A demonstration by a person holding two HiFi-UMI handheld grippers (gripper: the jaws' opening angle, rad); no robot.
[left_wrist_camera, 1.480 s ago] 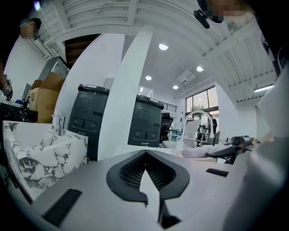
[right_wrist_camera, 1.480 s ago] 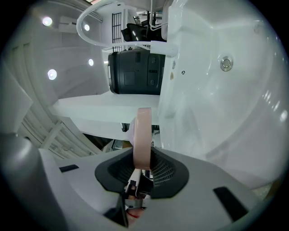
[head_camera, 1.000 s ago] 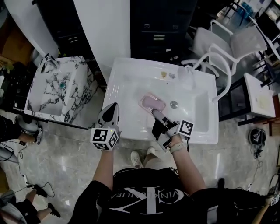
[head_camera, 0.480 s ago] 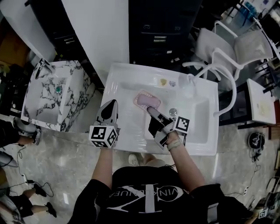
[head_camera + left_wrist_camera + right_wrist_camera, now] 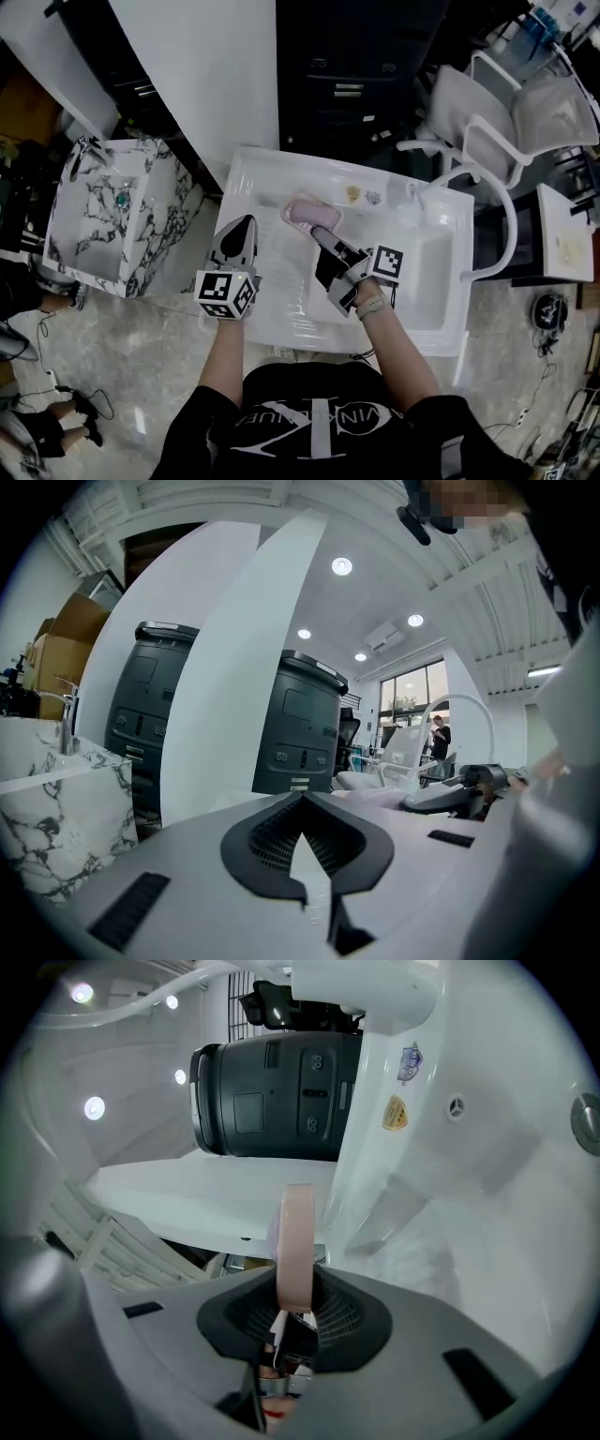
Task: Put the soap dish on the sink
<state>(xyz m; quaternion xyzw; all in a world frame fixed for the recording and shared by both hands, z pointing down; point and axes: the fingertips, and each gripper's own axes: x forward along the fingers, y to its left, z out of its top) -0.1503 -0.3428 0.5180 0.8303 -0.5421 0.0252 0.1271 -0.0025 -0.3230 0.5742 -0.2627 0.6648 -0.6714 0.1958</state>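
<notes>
1. A second ago the dish [image 5: 311, 213] hung over the middle of the basin; now it is at the back left of the sink [image 5: 281, 314], level with the stickers [image 5: 353, 194] on the back wall and to their left.
2. Both hands have moved with it toward the back of the sink.
3. The right gripper [image 5: 320, 236] pinches the dish's near rim; its own view shows the pink edge clamped between the pads.
4. The left gripper [image 5: 247, 225] is closed and empty, its tips over the sink's left side.
5. The dish lies face up, its long axis running along the sink's back edge, the right end slightly nearer the person.
6. Whether the dish touches the sink cannot be told.
</notes>
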